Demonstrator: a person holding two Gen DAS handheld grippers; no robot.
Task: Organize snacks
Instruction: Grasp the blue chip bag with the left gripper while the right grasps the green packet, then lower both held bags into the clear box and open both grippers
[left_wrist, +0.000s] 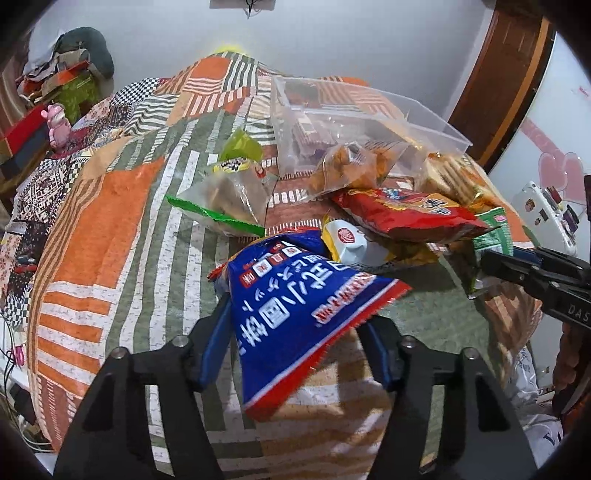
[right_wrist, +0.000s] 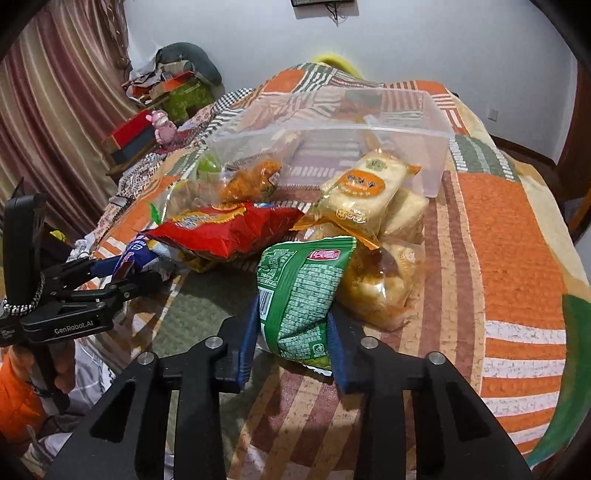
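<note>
Gripping a blue snack bag (left_wrist: 295, 314), the left gripper (left_wrist: 295, 354) sits nearest; the right gripper (right_wrist: 291, 354) clamps a green snack packet (right_wrist: 299, 299). Beyond, on the patchwork quilt (right_wrist: 517, 258), a red chip bag (right_wrist: 229, 229), then the clear plastic bin (right_wrist: 406, 118).

Left gripper (left_wrist: 295, 325) and right gripper (right_wrist: 291, 325) (jaws clamped) both grip packets.

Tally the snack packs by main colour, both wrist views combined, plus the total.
Blue: 1, blue bag in the left gripper.
Green: 1, green pack in the right gripper.
Red: 1, red bag.
White-yellow: 1, small pack.
Clear or see-through: at least 5, including bread pack; overlaps hide some.
Total: at least 9.
</note>
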